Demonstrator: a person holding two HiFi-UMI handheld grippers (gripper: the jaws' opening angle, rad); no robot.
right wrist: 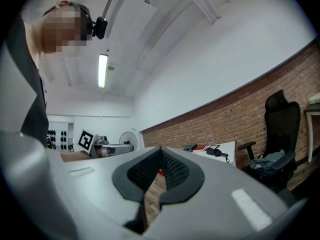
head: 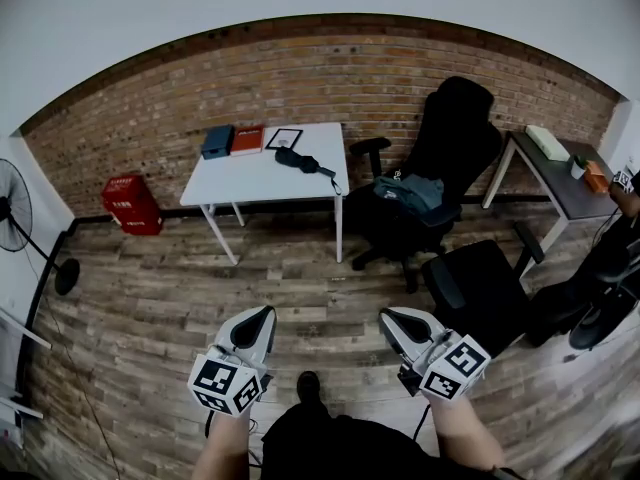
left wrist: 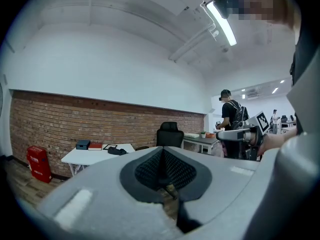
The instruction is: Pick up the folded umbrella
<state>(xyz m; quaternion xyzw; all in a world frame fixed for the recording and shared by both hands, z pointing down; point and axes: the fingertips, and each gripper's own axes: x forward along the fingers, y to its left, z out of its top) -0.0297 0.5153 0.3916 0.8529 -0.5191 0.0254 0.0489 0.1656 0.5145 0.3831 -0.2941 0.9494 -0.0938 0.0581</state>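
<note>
l gripper (head: pixel 262 315) & r gripper (head: pixel 391 319) jaws together; folded umbrella (head: pixel 303 162) well ahead on table (head: pixel 250 176)

This is an office. A white rectangular table on thin white legs (head: pixel 240 180) stands against a red brick wall (head: pixel 330 78) on a wood-plank floor (head: pixel 150 308). Just right of the table is a black high-backed swivel chair with armrests (head: pixel 455 128), and further right a grey-topped desk (head: pixel 550 180). A dark blue box (head: pixel 217 141) and a red book (head: pixel 247 139) lie at the table's wall edge. Left of the table stand a red crate (head: pixel 132 205) and a black pedestal fan (head: pixel 12 213). A long strip light (left wrist: pixel 222 21) hangs from the white ceiling.
</note>
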